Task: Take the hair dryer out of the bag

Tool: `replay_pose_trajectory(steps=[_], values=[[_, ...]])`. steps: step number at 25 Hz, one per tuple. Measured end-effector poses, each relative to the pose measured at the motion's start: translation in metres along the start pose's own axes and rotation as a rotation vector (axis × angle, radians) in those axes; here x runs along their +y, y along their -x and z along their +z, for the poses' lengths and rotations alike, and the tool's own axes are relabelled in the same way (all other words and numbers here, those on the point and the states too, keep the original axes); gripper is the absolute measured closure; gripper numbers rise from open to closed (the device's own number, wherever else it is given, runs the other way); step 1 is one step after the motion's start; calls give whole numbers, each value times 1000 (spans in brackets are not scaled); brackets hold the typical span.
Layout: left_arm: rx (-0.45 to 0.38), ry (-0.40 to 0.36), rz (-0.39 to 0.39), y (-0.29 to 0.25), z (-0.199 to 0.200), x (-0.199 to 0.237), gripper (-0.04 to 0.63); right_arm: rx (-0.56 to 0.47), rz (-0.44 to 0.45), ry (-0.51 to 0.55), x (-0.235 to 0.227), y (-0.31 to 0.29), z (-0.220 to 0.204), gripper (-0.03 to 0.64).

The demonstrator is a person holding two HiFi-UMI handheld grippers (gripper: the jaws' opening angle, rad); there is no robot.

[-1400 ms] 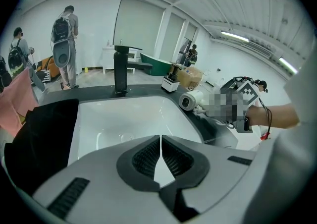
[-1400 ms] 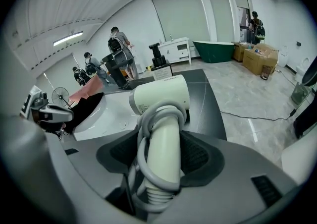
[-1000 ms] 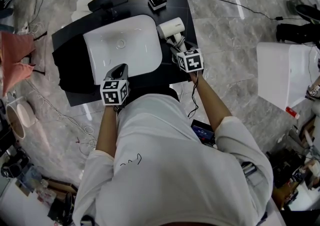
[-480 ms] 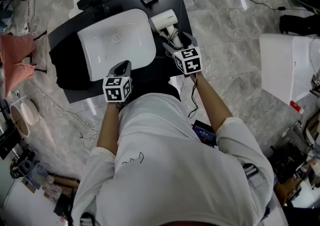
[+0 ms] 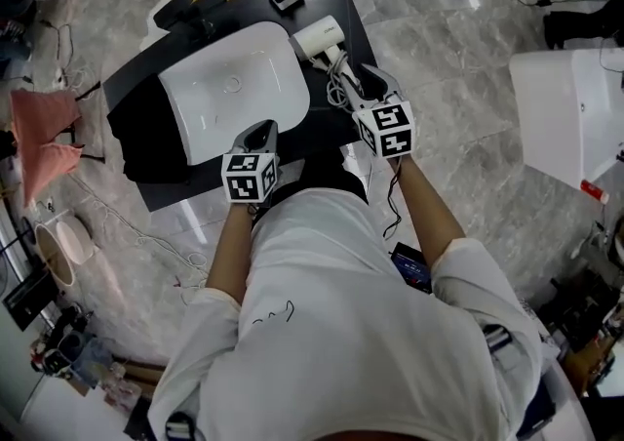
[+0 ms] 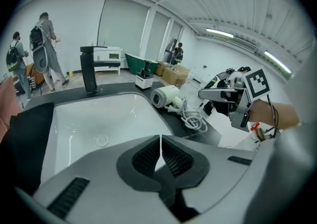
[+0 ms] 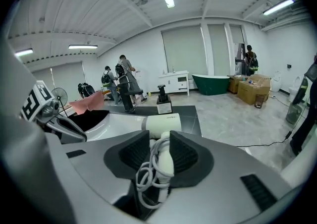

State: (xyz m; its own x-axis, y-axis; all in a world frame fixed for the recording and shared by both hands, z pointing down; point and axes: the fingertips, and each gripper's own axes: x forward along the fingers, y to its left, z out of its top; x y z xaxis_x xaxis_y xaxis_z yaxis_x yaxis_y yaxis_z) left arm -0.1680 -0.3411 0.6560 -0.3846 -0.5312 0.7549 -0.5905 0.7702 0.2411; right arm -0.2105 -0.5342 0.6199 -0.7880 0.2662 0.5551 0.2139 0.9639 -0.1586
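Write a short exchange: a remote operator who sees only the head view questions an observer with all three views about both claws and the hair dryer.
Operator: From above I can't read the left claw. Is it holding anything?
Observer: No. The left gripper view shows the left claw shut, pads together, with nothing between them.
Operator: And the right claw, does it have the dryer?
Observer: It appears not. In the right gripper view the right claw is open. Its jaws have just been closing, but the hair dryer and its coiled cord only show through the gap, lying on the counter beyond.
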Motion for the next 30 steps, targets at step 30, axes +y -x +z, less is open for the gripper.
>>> replay_pose_trajectory(steps=[30], values=[[-762,157,333,334,-8,47,569,-377,272,424,339,141,119,621]])
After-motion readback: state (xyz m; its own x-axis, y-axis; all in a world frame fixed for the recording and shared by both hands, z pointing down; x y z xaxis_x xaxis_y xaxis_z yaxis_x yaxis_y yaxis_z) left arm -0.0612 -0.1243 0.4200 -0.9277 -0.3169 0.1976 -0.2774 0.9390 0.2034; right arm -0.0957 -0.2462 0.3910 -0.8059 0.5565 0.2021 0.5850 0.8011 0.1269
